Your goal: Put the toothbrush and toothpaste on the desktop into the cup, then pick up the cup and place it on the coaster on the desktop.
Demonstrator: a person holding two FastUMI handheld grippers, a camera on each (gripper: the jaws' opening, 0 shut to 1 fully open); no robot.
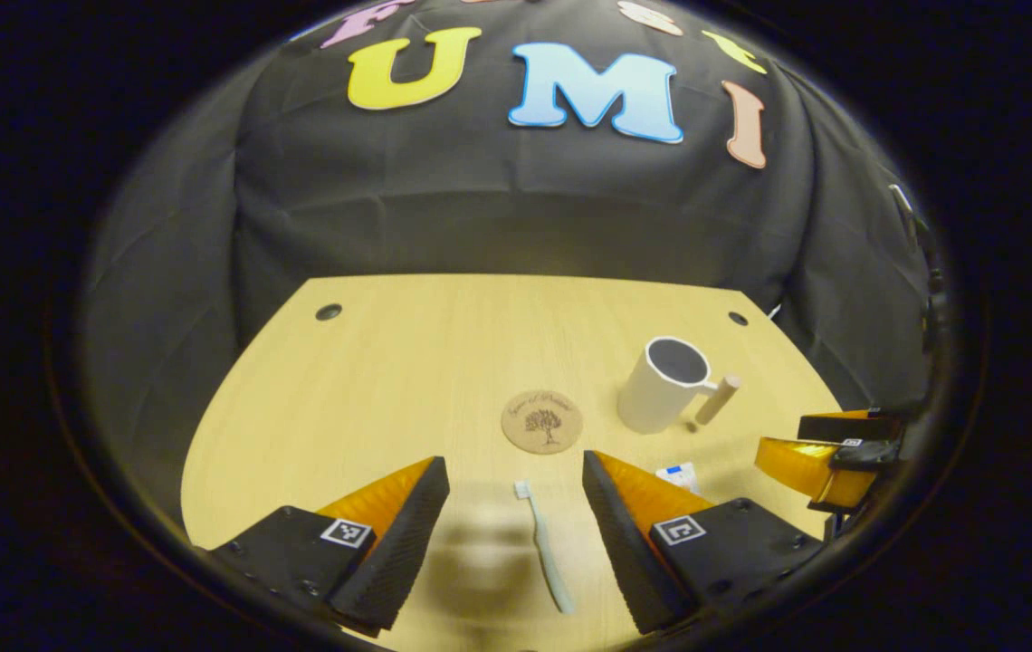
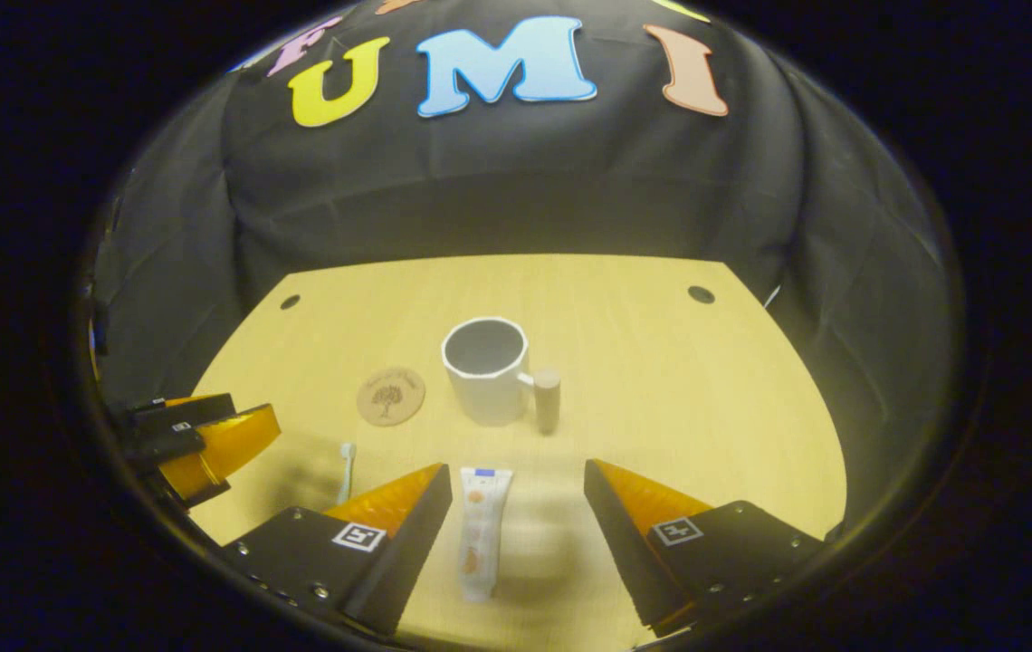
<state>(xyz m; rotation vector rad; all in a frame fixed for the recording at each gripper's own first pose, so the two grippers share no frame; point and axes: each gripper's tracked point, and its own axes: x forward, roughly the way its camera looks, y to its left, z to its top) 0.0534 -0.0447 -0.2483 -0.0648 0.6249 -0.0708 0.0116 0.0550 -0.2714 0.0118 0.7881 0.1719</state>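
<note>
- While the left gripper (image 1: 516,507) hangs over the pale wooden desktop (image 1: 371,380) in the left gripper view, its jaws stand wide apart with the slim white plastic toothbrush (image 1: 545,545) lying flat between them, touched by neither finger
- In that same view the round brown cork coaster with a tree print (image 1: 541,421) sits just beyond the brush head, bare, and the white ceramic cup with a wooden peg handle (image 1: 664,385) stands upright to its right, apart from it and seemingly with nothing inside
- A white and blue corner of the toothpaste tube (image 1: 679,475) peeks out past the near finger, and the right gripper (image 1: 819,457) shows farther off at the table's edge
- In the right gripper view the right gripper (image 2: 516,507) has its jaws spread as well, with the white toothpaste tube with its blue end (image 2: 480,534) lying lengthwise on the desktop (image 2: 661,380) between them, nearer one finger but not clamped
- Ahead stands the cup (image 2: 487,380), its mouth open and dark, the coaster (image 2: 391,395) just beside it on the left; the toothbrush (image 2: 347,471) lies nearer, and the left gripper (image 2: 208,444) is at the far left
- Judging by this, nothing of the task is done yet: both items lie on the desk, the cup is off the coaster, and each tool looks poised for its first pick; both loadings and the cup's move remain
</note>
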